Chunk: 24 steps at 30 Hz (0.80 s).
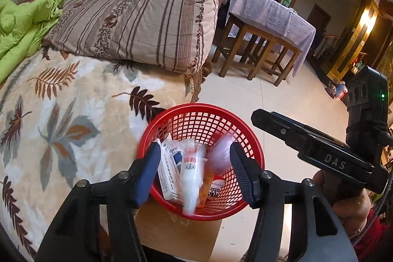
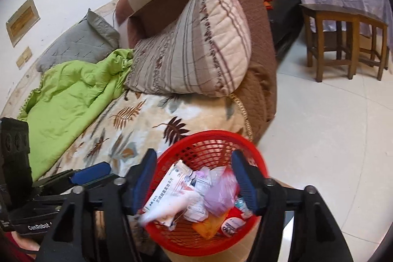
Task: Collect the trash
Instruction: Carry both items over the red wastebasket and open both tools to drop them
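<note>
Left hand-held gripper [image 1: 194, 171]: jaws spread, empty
Right hand-held gripper [image 2: 194, 178]: jaws spread, empty
Red basket [image 1: 172, 114]: beneath both, holding trash [image 2: 186, 198]

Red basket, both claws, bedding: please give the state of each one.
red basket: upright, holding trash
white tube: blurred, in the basket
purple bag: crumpled, in the basket
left claw: open, over the basket
right claw: open, over the basket
striped pillow: leaning on the sofa arm
green blanket: crumpled

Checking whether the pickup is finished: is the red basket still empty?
No, the red basket already holds a white box, a purple bag and other wrappers.
</note>
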Each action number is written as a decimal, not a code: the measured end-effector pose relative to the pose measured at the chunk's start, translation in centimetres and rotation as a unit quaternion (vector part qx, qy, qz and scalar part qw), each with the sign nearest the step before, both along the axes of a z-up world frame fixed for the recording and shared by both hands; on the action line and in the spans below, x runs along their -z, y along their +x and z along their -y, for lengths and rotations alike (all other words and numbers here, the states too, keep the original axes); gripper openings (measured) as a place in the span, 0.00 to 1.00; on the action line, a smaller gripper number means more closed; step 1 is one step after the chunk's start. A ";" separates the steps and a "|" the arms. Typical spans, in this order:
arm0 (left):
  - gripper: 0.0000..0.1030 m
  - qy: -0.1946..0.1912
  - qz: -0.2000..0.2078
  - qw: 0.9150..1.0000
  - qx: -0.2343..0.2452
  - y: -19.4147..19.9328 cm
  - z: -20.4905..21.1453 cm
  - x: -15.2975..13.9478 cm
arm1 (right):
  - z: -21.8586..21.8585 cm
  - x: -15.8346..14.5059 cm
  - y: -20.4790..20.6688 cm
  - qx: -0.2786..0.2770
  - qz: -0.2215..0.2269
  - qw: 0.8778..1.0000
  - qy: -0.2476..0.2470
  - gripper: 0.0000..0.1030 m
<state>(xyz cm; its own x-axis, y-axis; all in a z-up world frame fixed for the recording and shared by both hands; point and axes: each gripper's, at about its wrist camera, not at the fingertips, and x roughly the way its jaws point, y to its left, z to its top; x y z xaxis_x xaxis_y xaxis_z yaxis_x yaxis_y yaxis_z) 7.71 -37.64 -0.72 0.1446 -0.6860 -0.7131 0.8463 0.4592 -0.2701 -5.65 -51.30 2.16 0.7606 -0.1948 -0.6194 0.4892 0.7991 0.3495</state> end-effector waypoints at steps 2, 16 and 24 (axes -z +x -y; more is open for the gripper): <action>0.56 0.004 0.011 1.000 -0.012 0.0 -0.6 -0.1 | -0.6 -0.4 -0.4 0.020 -0.018 0.999 -0.027 0.67; 0.90 0.015 0.175 0.967 -0.185 -3.0 -16.6 -2.6 | -15.1 -2.6 -1.8 0.141 -0.046 0.966 -0.213 1.00; 0.94 0.035 0.206 0.943 -0.258 -4.7 -22.7 -1.7 | -20.2 -2.0 -2.1 0.131 -0.068 0.974 -0.169 1.00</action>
<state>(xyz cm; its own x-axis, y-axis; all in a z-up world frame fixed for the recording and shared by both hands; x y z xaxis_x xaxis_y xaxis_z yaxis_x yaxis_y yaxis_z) 3.01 -14.91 0.98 0.7210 -0.4013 -0.5649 0.5316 0.8432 0.0796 -7.74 -31.07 4.18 0.5722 -0.5820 -0.5778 0.7160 0.6981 0.0059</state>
